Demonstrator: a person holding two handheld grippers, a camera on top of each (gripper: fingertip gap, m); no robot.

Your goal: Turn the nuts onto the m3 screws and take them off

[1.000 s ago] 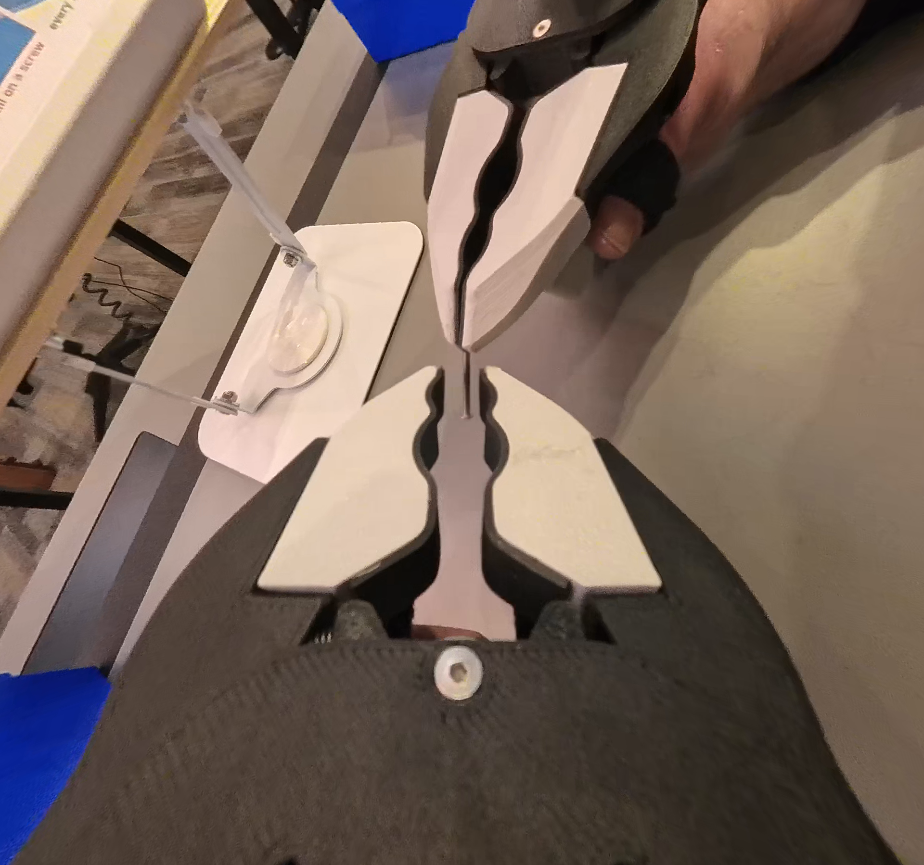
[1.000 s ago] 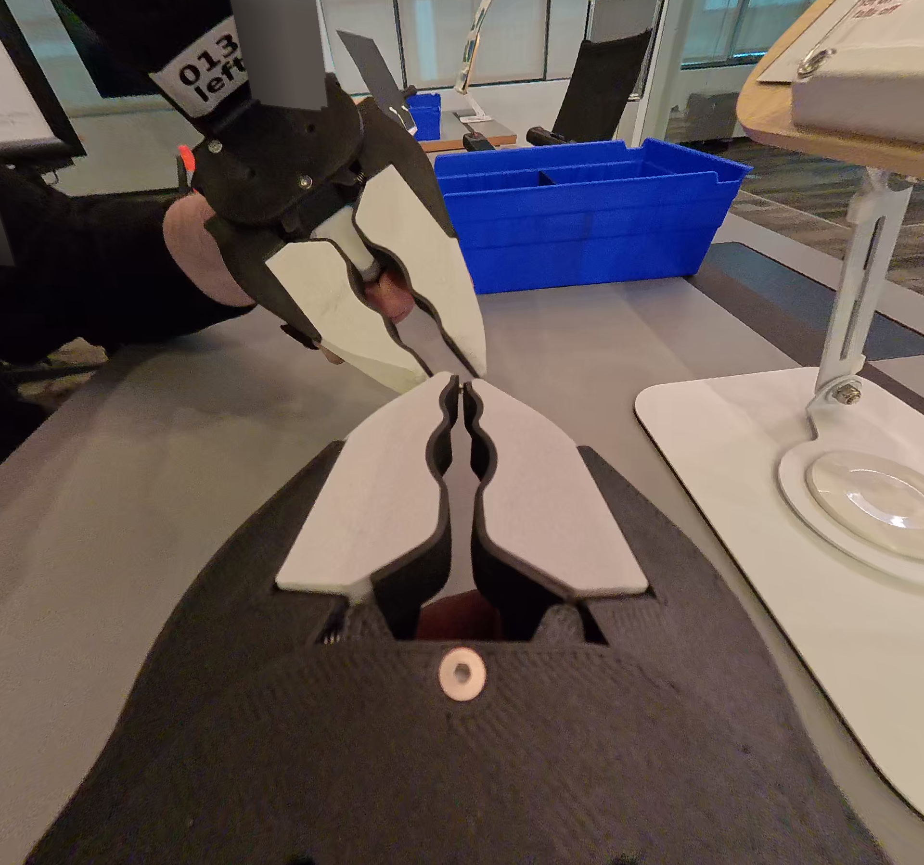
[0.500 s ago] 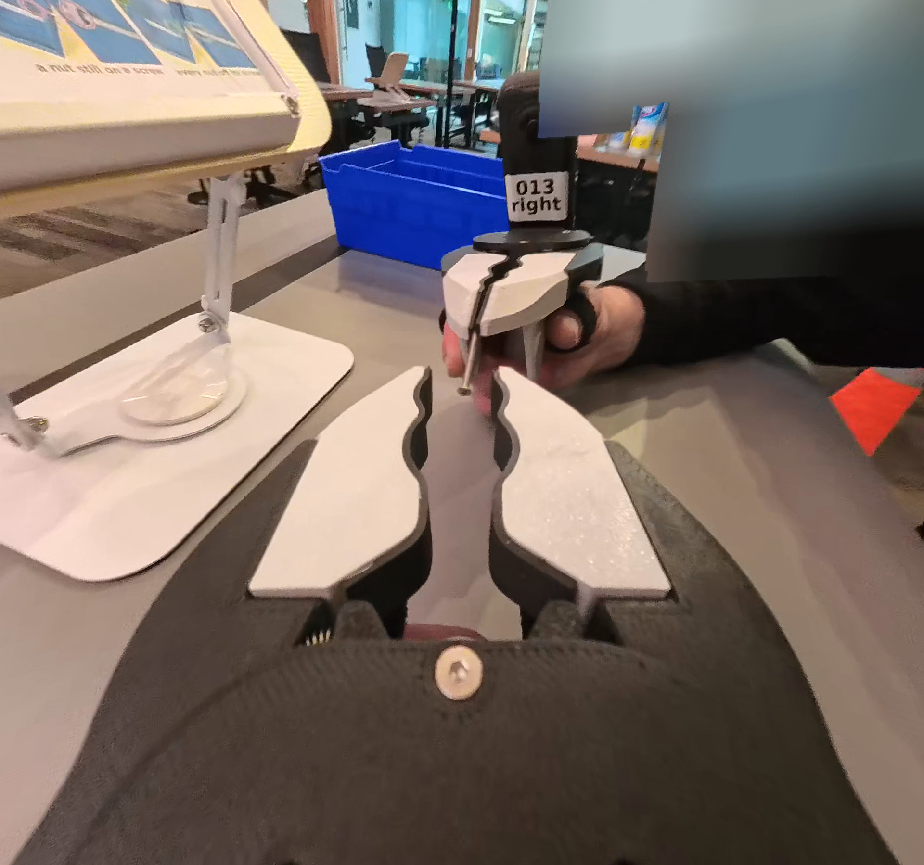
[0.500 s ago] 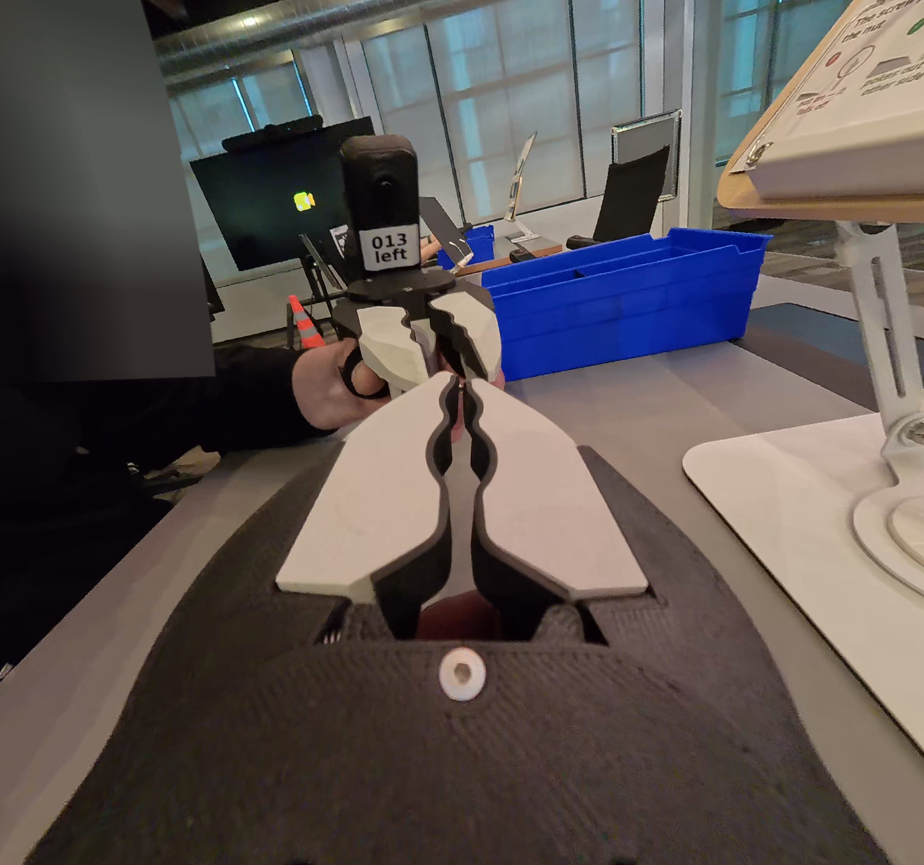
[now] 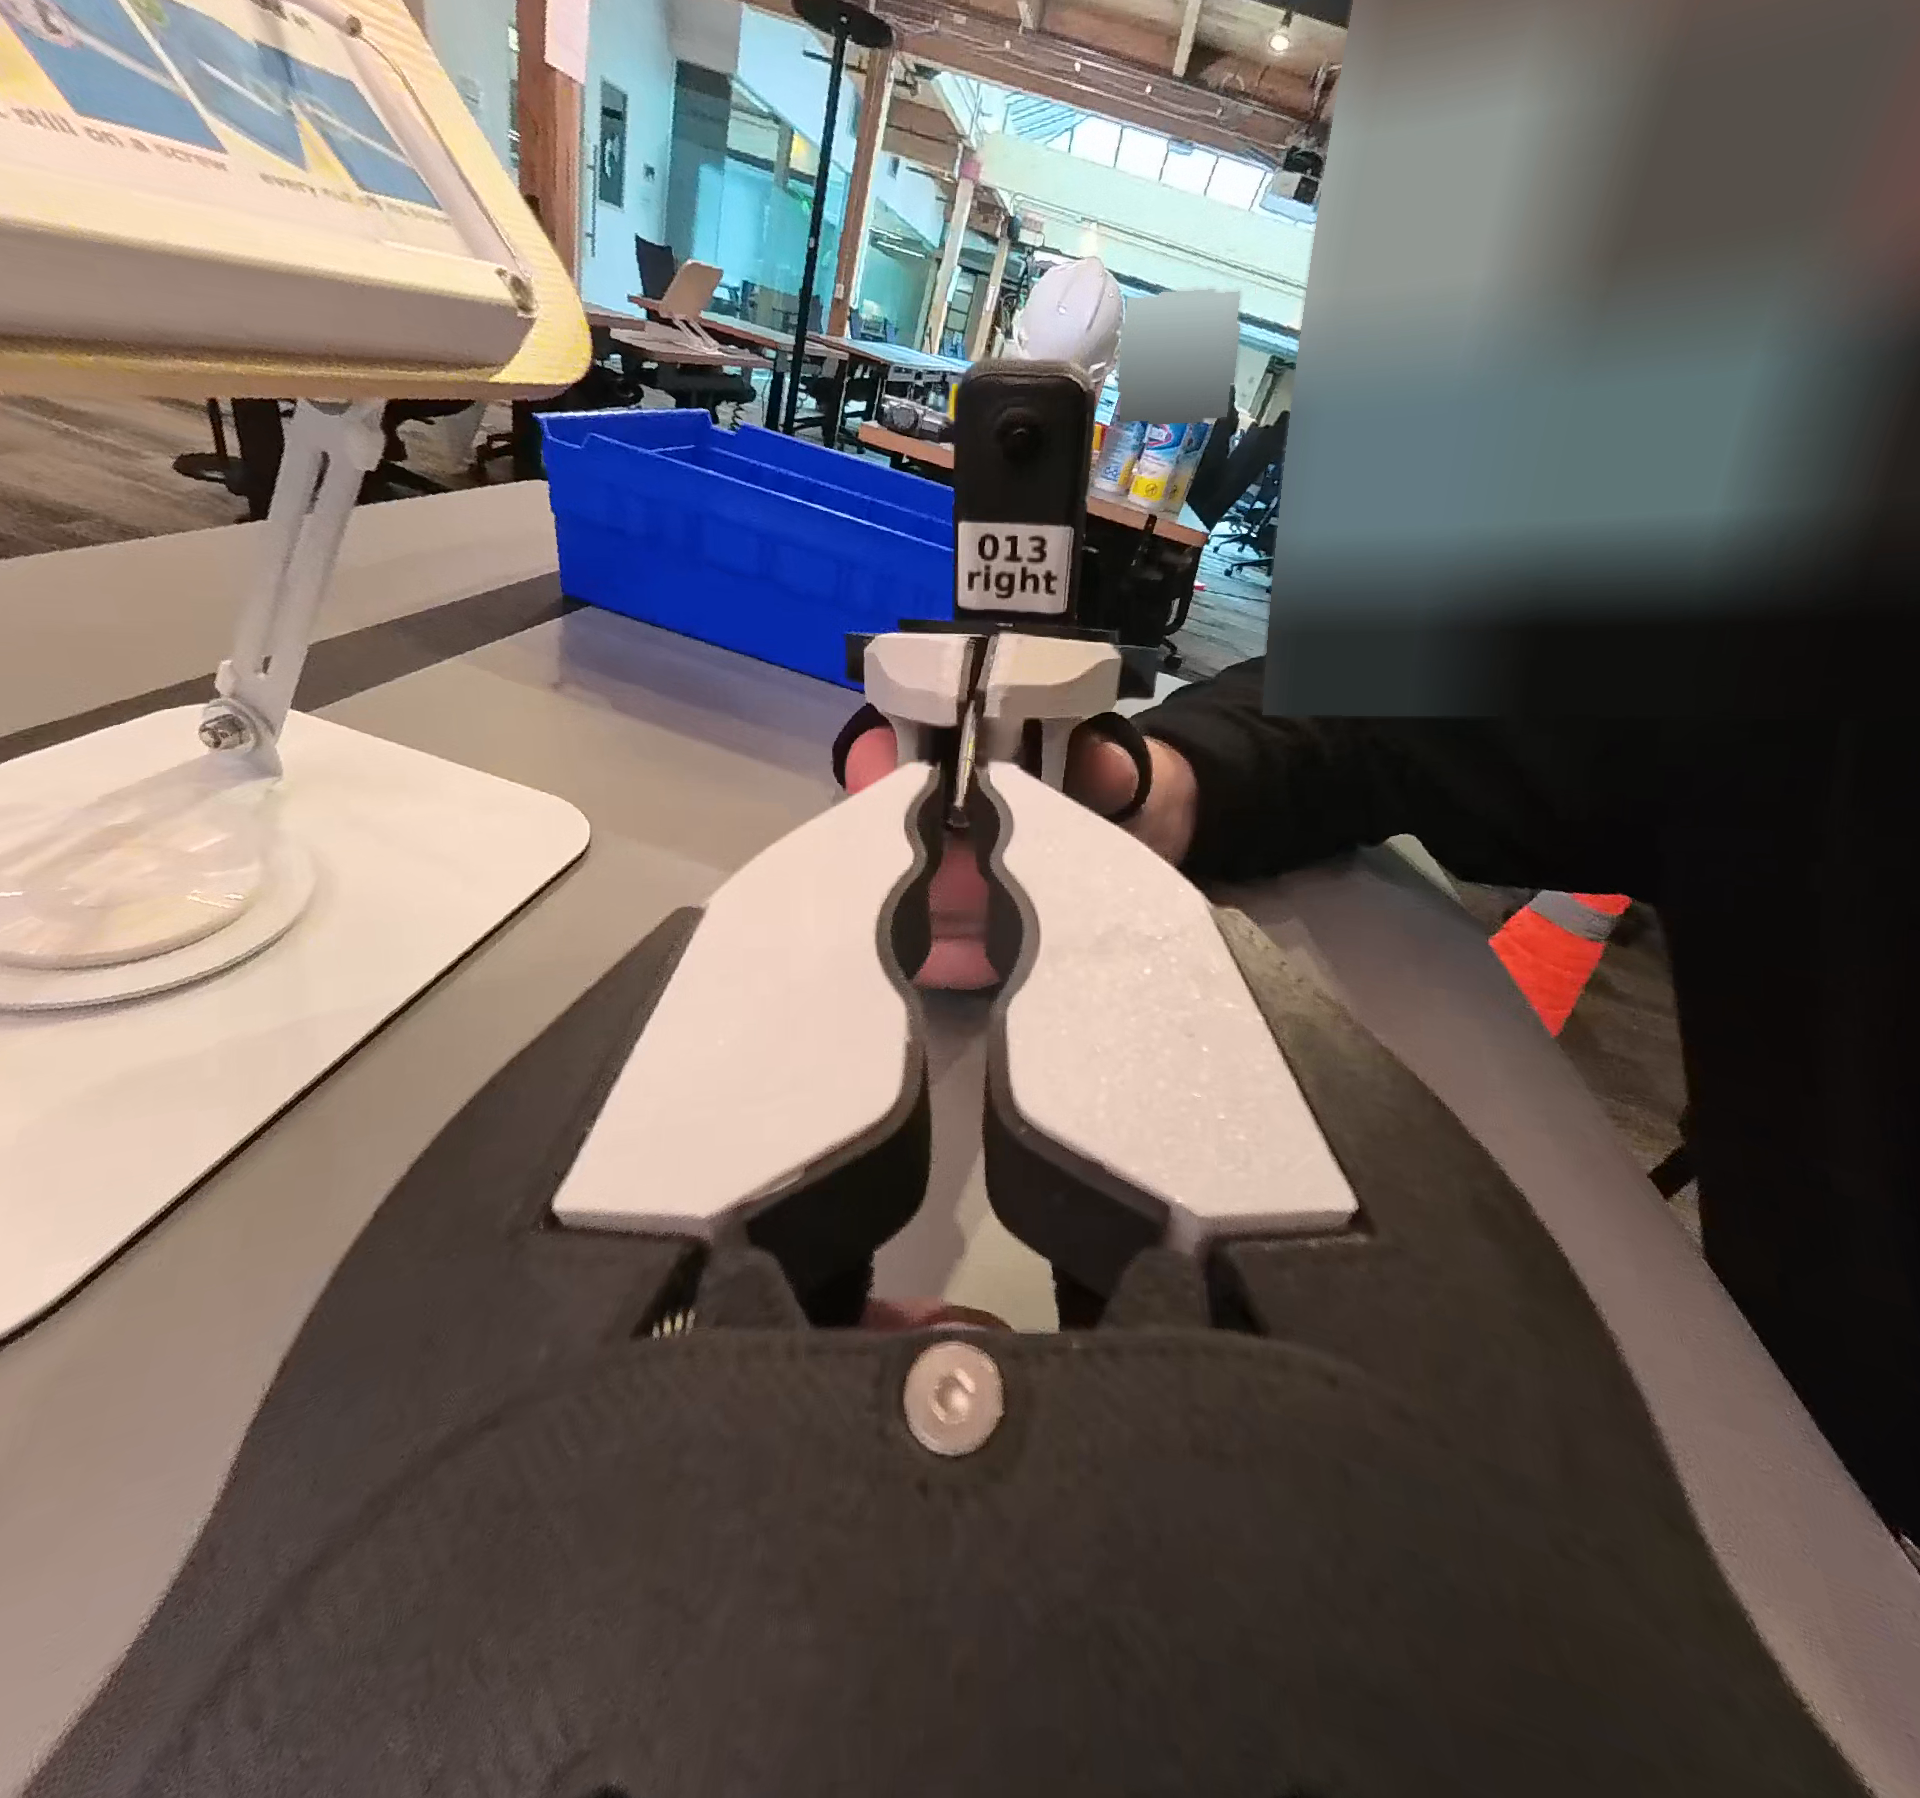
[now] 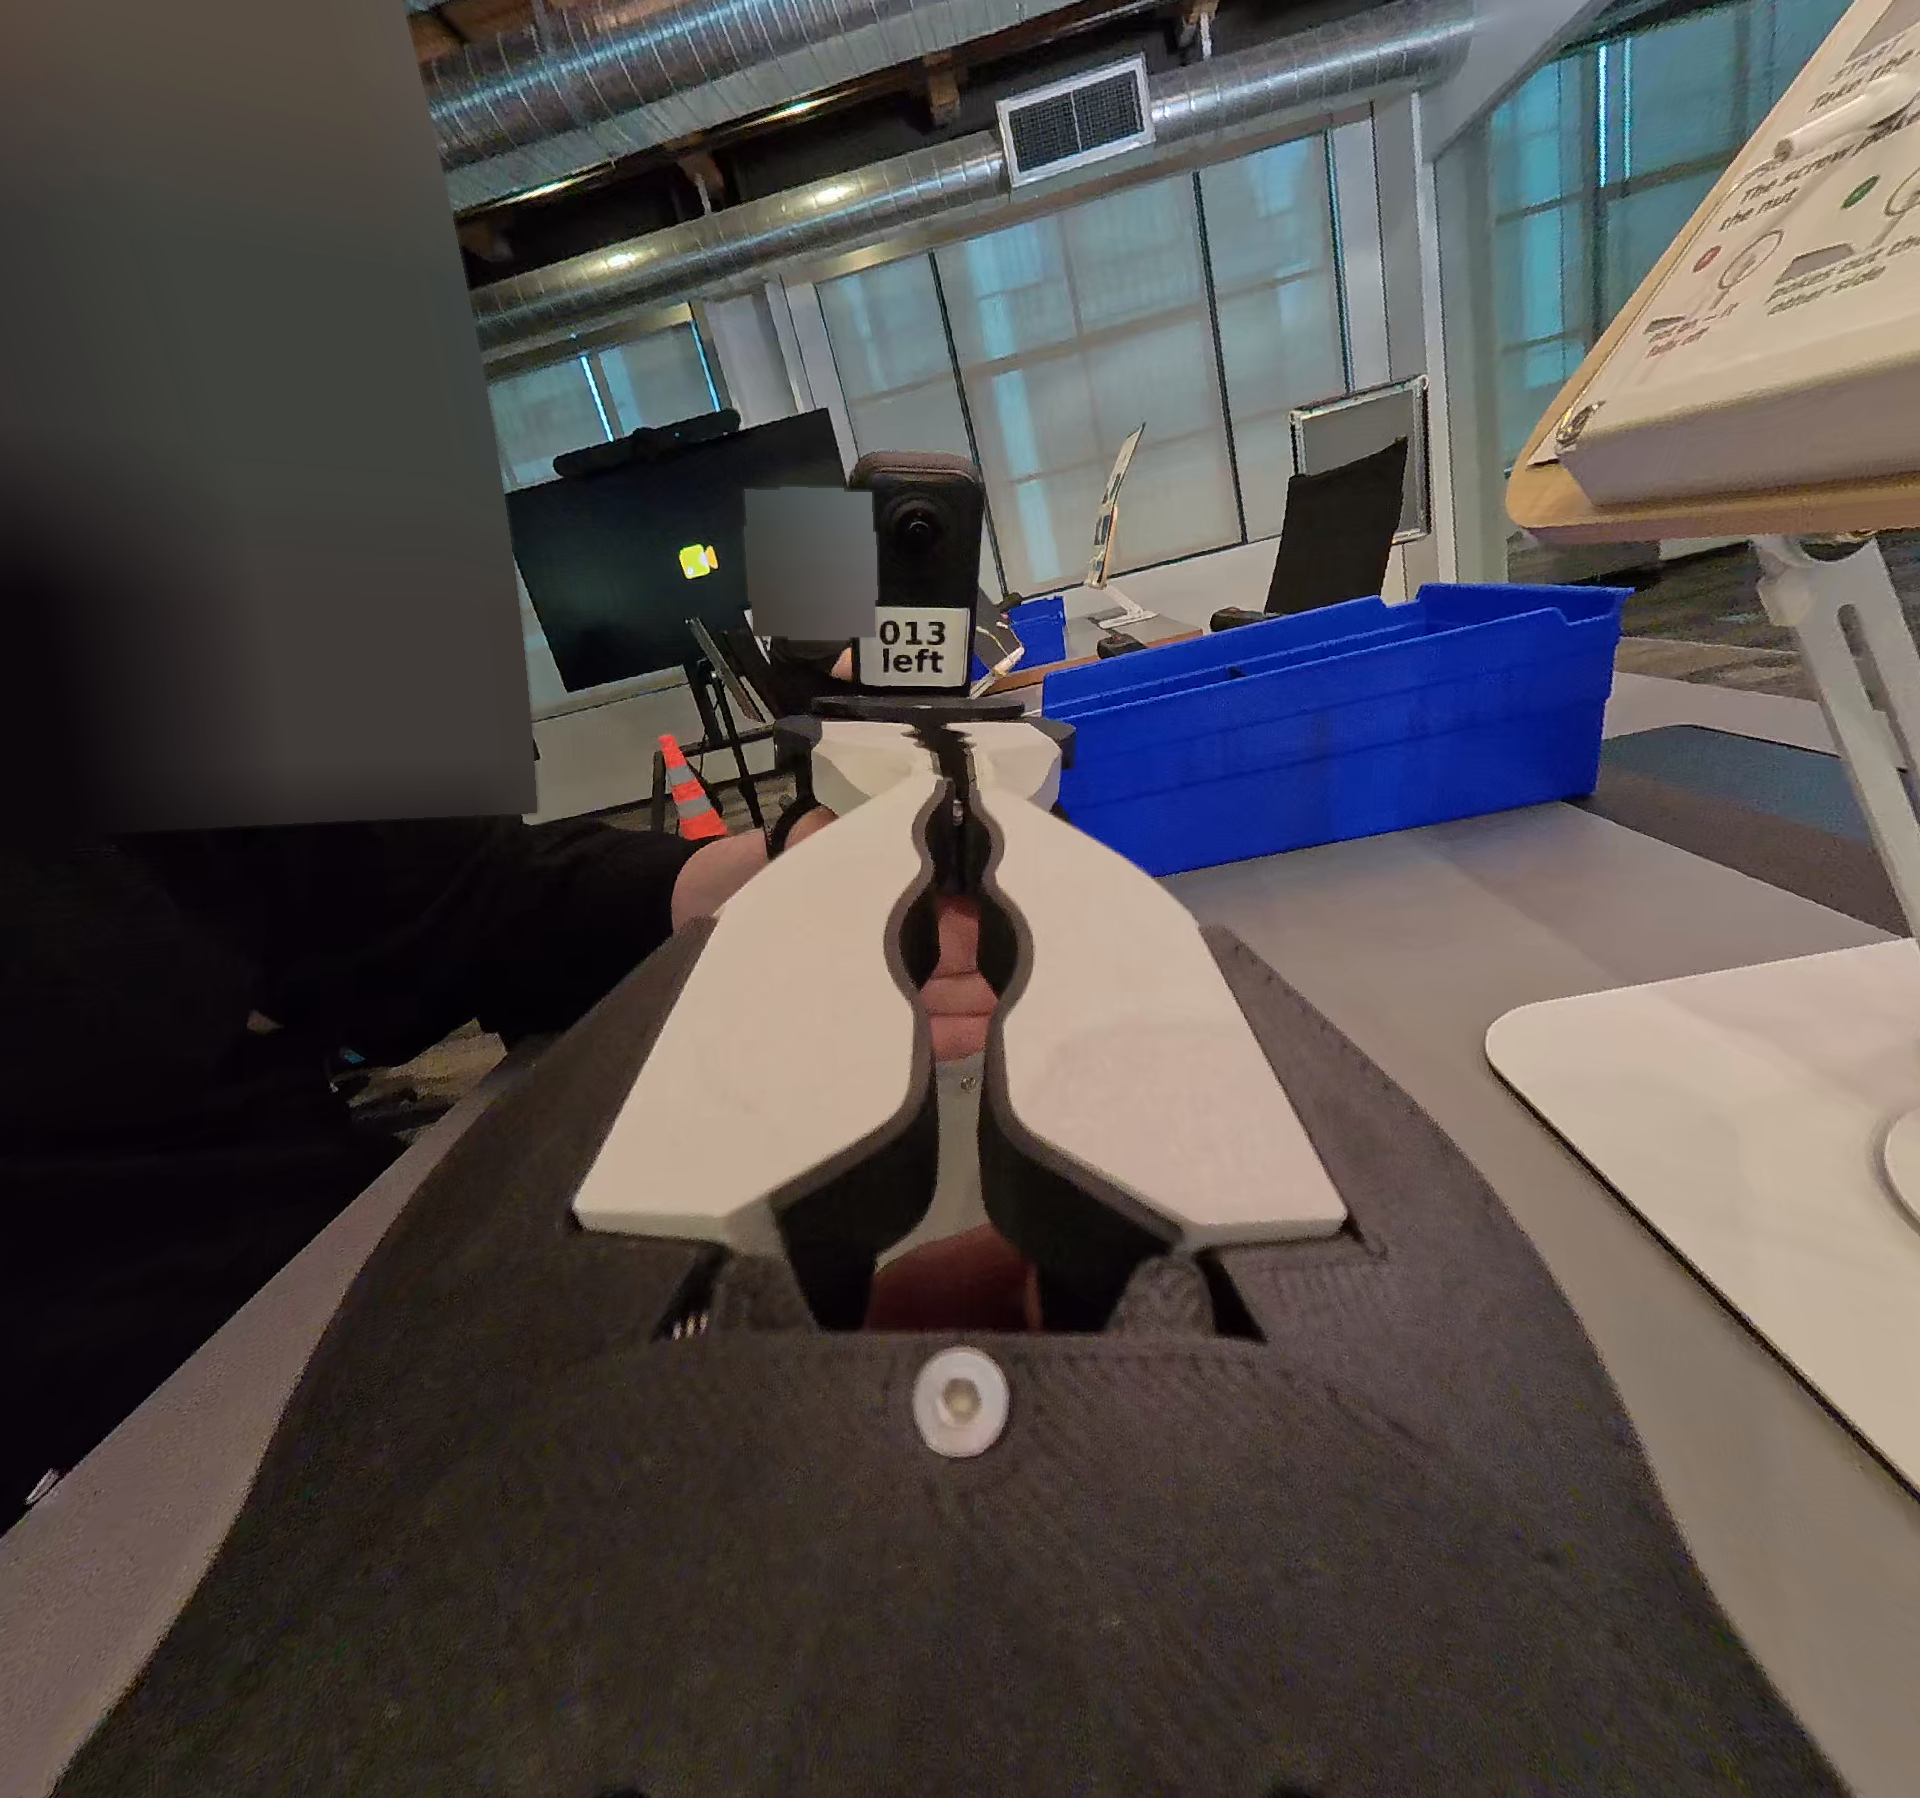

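A grey desk [image 5: 665,709] carries a blue bin [image 5: 727,543] at the far side, office windows beyond. Right gripper [image 5: 971,709] fingers pinch a screw [image 5: 964,761]; left gripper [image 5: 956,798] fingers are clenched around its tip.

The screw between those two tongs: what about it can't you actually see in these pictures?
- Nut: too small; in the left wrist view a dark tip on the screw between the left tongs may be it.
- Screw head: hidden inside the right tongs.
- Right wrist view: the screw lies hidden behind the right tongs' own fingers.
- Blue bin contents: hidden by its walls.
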